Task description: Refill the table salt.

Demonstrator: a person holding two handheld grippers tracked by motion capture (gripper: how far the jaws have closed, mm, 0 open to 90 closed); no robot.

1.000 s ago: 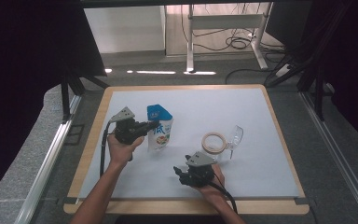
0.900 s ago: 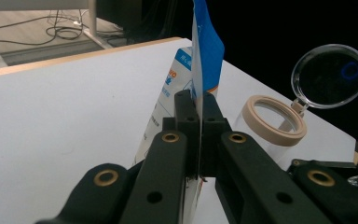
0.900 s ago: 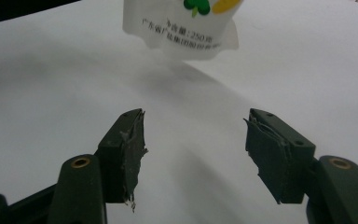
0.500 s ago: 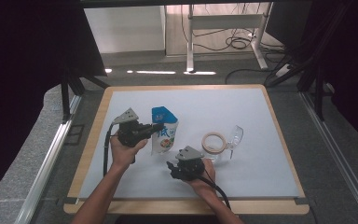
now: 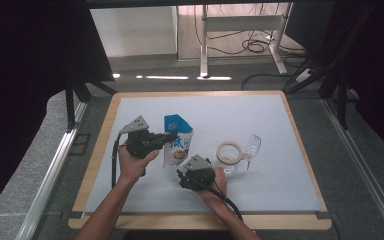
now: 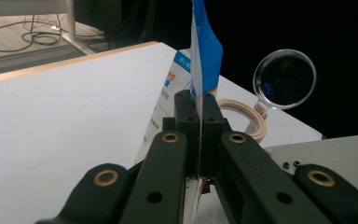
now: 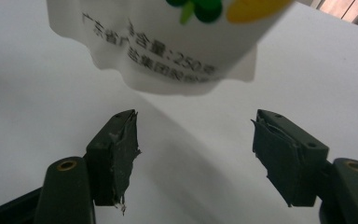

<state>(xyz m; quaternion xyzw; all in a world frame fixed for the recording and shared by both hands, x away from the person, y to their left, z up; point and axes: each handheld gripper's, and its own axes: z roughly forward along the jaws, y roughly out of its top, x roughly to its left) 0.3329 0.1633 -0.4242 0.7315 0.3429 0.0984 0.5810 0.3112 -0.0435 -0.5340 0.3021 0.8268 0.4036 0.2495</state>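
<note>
A white and blue stand-up pouch (image 5: 179, 145) with printed text is held at its side edge by my left gripper (image 5: 168, 137), which is shut on it. The left gripper view shows the black jaws (image 6: 198, 109) pinching the thin edge of the pouch (image 6: 206, 51). My right gripper (image 5: 184, 169) sits just below and right of the pouch's bottom, pointing at it. In the right gripper view the jaws (image 7: 196, 144) stand open and have just been opening, with nothing between them. The pouch's bottom (image 7: 177, 42) hangs a little above the white mat ahead of them.
A beige tape roll (image 5: 229, 151) lies right of the pouch, with a clear magnifying lens (image 5: 253, 145) beside it; both also appear as the roll (image 6: 248, 117) and lens (image 6: 284, 79). The white mat (image 5: 260, 115) covers a wooden-edged table.
My right gripper has moved left and a little farther up the table, toward the pouch's bottom. The left gripper keeps its hold, and the pouch has shifted slightly.
</note>
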